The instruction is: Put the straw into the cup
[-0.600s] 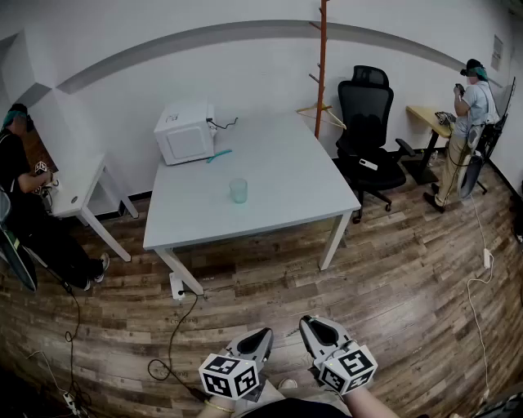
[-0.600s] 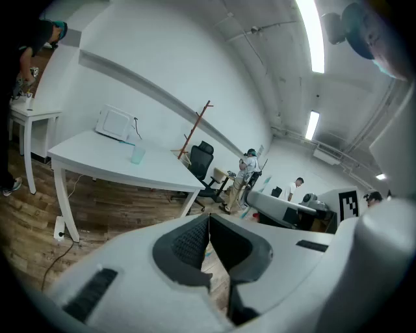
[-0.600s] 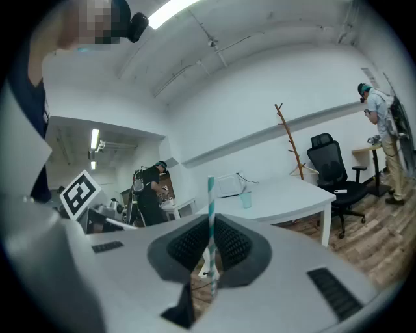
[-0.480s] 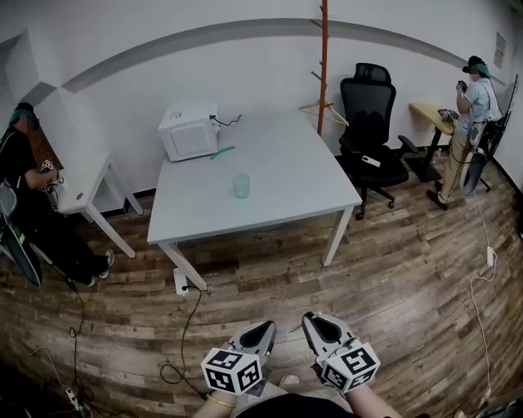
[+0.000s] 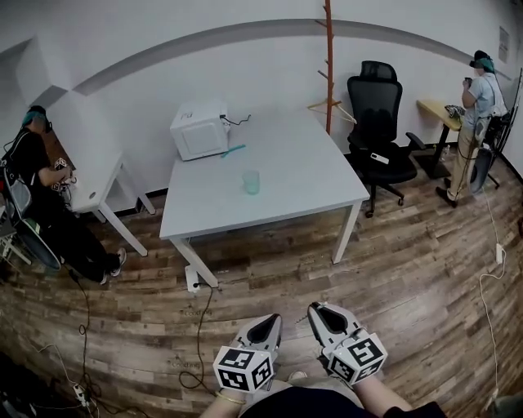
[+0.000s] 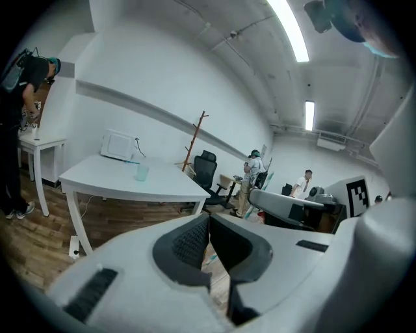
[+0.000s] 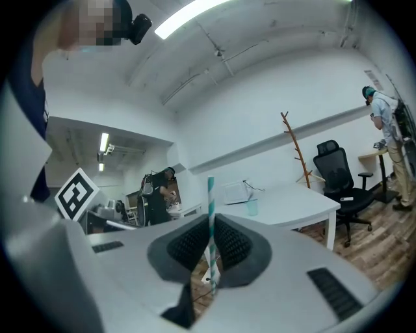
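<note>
While one straw (image 7: 210, 214) is clamped, one cup (image 5: 251, 181) stands.

- Room bright and even; a ceiling light strip (image 6: 290, 29) high above the left tongs (image 6: 209, 215) glares white.
- A second strip (image 7: 188, 16) above the right tongs (image 7: 209, 218) is blown out likewise.
- Soft shadow lies under the table (image 5: 302, 175), well ahead of both tongs; the wall (image 5: 245, 73) beyond it is evenly lit.
- All views bow hard at the edges; both gripper views have black corners.
- Tong bodies nearest the lens are soft; the straw (image 7: 210, 195) in the right tongs reads sharp.
</note>
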Tool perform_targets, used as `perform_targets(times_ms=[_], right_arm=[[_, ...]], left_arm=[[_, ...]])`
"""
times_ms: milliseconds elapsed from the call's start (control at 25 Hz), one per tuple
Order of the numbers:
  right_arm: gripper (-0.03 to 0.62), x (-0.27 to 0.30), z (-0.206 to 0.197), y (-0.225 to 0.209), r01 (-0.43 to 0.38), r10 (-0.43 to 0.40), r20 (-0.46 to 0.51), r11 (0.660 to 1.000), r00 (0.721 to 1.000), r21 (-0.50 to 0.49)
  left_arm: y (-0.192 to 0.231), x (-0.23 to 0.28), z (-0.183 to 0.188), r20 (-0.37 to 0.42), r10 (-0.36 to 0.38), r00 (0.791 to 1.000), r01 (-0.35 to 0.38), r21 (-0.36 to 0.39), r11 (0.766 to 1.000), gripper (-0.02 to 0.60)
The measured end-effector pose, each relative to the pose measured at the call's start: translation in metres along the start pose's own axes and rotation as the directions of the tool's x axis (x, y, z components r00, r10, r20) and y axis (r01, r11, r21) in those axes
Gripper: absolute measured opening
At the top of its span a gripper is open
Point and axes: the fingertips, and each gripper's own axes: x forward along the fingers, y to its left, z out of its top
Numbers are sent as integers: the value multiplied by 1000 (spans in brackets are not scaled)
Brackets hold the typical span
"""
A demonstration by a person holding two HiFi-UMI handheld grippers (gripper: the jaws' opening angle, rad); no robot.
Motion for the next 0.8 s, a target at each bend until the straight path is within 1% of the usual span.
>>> perform_targets(times_ms=[200, 360, 600, 800], right_arm=[[43, 2, 1, 7, -35, 35, 1, 999, 999, 9], [43, 4, 4, 10, -35, 35, 5, 999, 999, -3], [43, 7, 8, 15, -36, 37, 10, 999, 999, -4], [43, 14, 7, 14, -37, 37, -3, 999, 999, 1]], left_arm=[[2, -7, 0, 12, 19, 1000, -19, -4, 1000, 20], [5, -11, -4, 18, 27, 999, -27, -23, 999, 20], [10, -16, -3, 22, 40, 999, -39, -23, 999, 20], [19, -18, -8, 16, 60, 998, -59, -51, 997, 20]])
